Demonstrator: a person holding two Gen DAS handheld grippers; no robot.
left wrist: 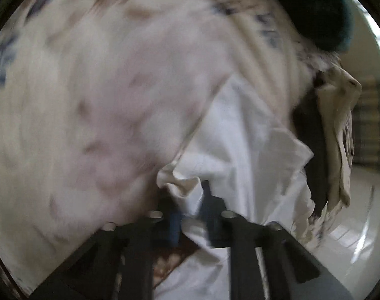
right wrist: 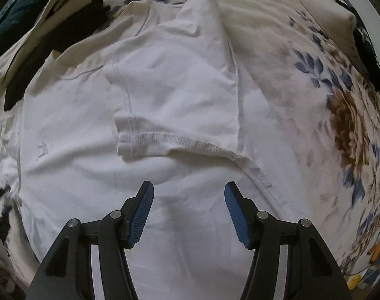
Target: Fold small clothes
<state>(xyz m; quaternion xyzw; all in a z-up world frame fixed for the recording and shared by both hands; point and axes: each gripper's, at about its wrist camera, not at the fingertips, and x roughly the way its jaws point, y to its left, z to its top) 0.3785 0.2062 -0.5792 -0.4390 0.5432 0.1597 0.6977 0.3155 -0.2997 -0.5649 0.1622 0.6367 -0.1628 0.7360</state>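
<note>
A white t-shirt (right wrist: pixel 89 137) lies spread on a floral bed cover (right wrist: pixel 315 105). One sleeve (right wrist: pixel 174 95) is folded in over the body. My right gripper (right wrist: pixel 189 197) hovers just above the shirt's lower part, open and empty, blue pads (right wrist: pixel 144 215) wide apart. In the left wrist view my left gripper (left wrist: pixel 190 200) is shut on a bunched edge of the white t-shirt (left wrist: pixel 240 130), and the cloth drapes over the fingers. That view is blurred by motion.
A pile of cream and black clothes (right wrist: pixel 52 25) and a teal garment (right wrist: pixel 17 12) lie at the far left of the bed; they also show in the left wrist view (left wrist: pixel 337 130). More dark clothing (right wrist: pixel 365 40) lies far right. Pale floor (left wrist: pixel 360 220) shows beyond the bed.
</note>
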